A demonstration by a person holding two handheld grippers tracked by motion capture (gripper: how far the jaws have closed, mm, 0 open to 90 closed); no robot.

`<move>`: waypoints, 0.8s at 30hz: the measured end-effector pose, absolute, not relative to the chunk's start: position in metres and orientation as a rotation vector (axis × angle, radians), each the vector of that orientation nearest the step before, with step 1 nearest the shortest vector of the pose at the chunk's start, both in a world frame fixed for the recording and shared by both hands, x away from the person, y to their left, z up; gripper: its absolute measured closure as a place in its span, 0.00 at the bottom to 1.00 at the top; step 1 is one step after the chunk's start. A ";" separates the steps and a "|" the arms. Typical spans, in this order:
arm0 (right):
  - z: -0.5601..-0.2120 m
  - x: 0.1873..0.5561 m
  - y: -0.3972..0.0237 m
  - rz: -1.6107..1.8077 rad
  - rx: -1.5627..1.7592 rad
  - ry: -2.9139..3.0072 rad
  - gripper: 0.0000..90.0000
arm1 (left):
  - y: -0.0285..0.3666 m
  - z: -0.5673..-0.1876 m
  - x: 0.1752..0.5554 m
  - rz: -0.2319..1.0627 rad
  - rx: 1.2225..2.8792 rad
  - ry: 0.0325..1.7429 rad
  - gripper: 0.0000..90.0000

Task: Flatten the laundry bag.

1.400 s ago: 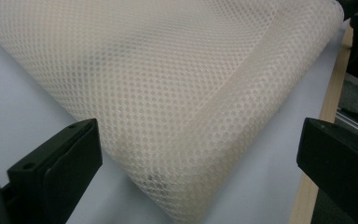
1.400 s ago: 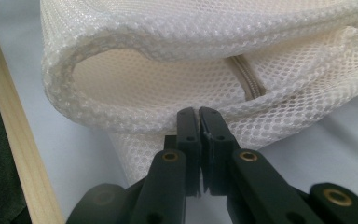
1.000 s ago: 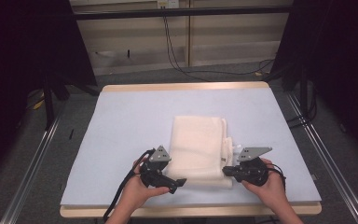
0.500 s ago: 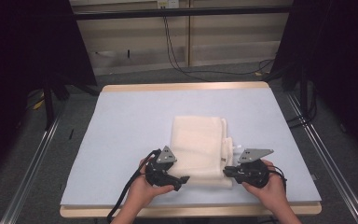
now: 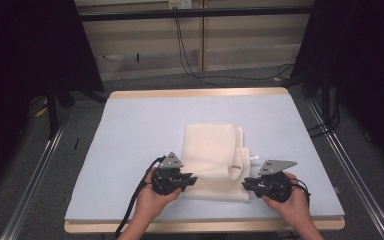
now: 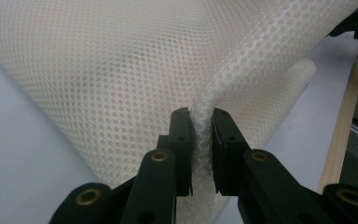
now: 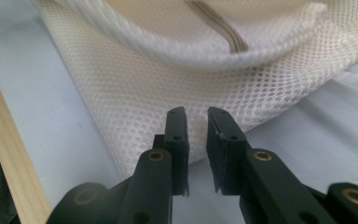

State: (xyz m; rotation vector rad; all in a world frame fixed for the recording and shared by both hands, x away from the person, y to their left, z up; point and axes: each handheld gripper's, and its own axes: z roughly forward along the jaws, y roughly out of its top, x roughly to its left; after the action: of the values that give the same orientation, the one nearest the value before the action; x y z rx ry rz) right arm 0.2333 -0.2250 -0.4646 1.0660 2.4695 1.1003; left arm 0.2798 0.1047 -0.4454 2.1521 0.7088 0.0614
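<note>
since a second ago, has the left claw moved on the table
Yes, slightly. In the high view the left claw has shifted right, in over the near left corner of the mesh bag. Its jaws have just been closing and now pinch the fabric.

Mesh bag (image 5: 214,159): cream-white, honeycomb weave, folded flat into a rough rectangle. You have it lying near the middle of the table, toward your edge, long side running away from you. The upper layer shows a rolled hem and a grey-brown stripe (image 7: 219,25). A small white tab sticks out at its right side. Its near left edge is bunched into a raised ridge (image 6: 204,105).
</note>
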 end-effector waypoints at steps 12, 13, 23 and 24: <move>-0.467 0.238 -0.222 1.053 1.051 2.496 0.89 | 0.144 -0.437 0.287 0.089 1.989 0.882 0.90; -0.467 0.239 -0.222 1.066 1.045 2.502 0.89 | 0.147 -0.437 0.287 0.100 1.985 0.894 0.90; -0.466 0.244 -0.218 1.039 1.033 2.520 0.89 | 0.173 -0.445 0.287 0.116 1.924 1.029 0.90; -0.466 0.245 -0.217 1.036 1.020 2.523 0.89 | 0.174 -0.445 0.287 0.116 1.919 1.035 0.90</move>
State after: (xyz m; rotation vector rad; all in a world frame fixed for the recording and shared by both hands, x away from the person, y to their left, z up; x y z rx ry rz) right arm 0.2452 -0.2174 -0.4657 1.0198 2.5227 1.0364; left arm 0.2870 0.1744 -0.4455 1.9187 1.0354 0.1161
